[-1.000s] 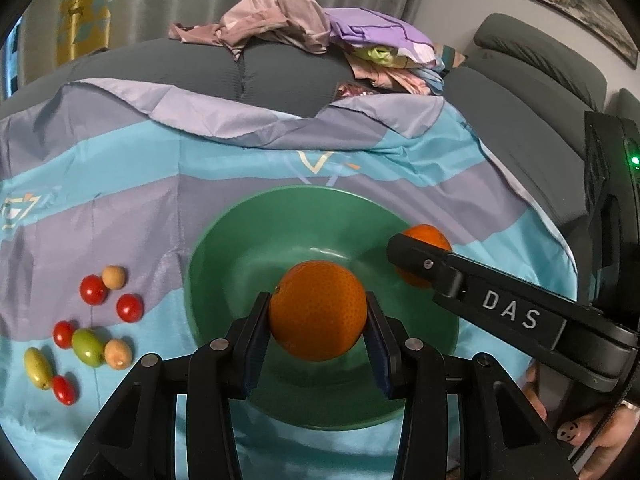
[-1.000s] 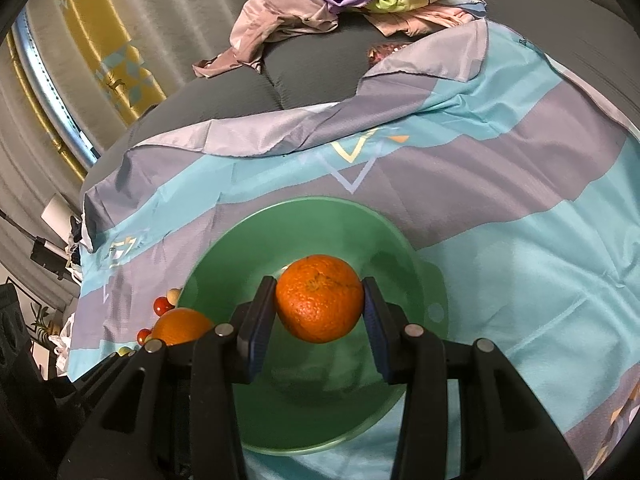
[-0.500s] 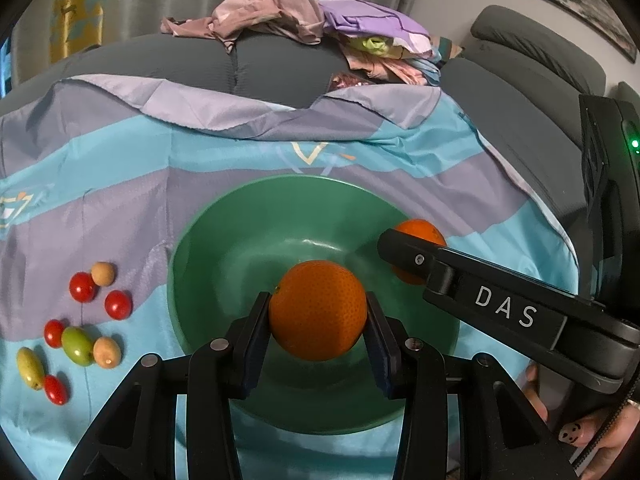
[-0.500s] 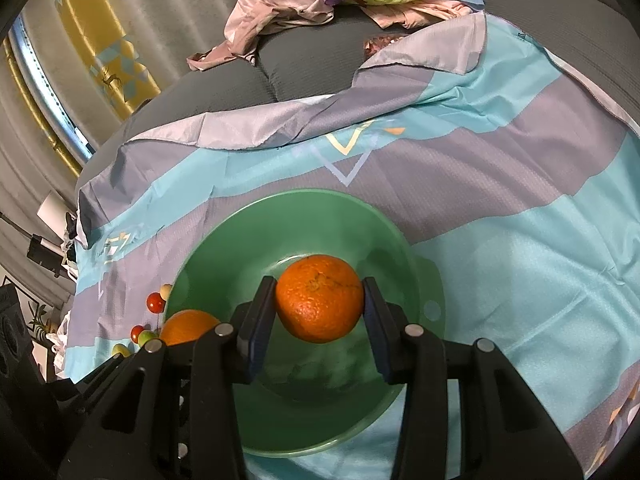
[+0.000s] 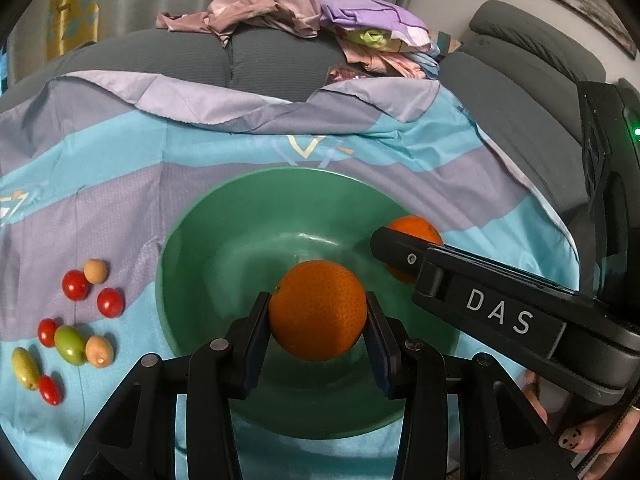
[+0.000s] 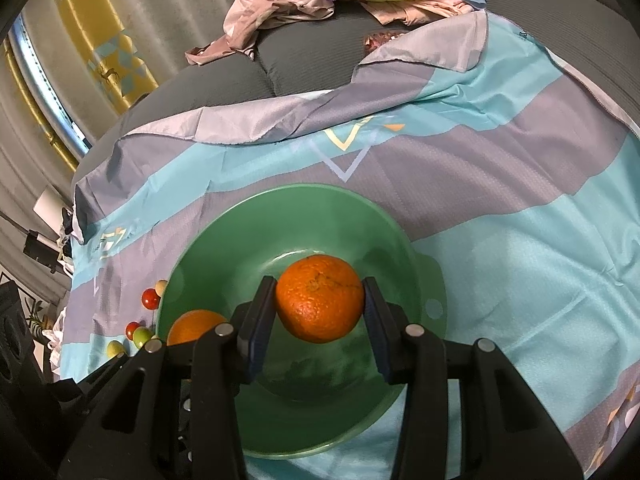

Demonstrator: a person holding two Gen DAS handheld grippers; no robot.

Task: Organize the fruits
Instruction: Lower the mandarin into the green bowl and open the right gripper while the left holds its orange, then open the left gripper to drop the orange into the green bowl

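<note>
Two oranges were the things in hand, and each was held above the green bowl point(image 5: 192, 248), which was still empty. The left gripper point(image 5: 318, 334) had its fingers clenched on one orange point(image 5: 318, 310), the blue pads pressing on both sides of the fruit. The right gripper point(image 6: 320, 312) grasped the other orange point(image 6: 320, 300) in the same way, and this fruit hung over the middle of the bowl. Both grippers pointed downward into the bowl, probably because the big fruits were meant to be collected there first, and a release from this low position would keep them from rolling out. The bowl stood on a blue and grey cloth point(image 5: 120, 168) spread over a grey sofa point(image 5: 280, 60), with a heap of clothes point(image 5: 304, 16) on the backrest behind. The left wrist view showed what the right one mostly hid: a group of small fruits point(image 5: 72, 320), red, green and tan, lay on the cloth beside the bowl, apart from it, and the arm of the right gripper crossed in front with a fingertip of the person at the lower corner. The right wrist view showed instead the small ear point(image 6: 434, 300) on the bowl's rim and the bare cloth on that side.
</note>
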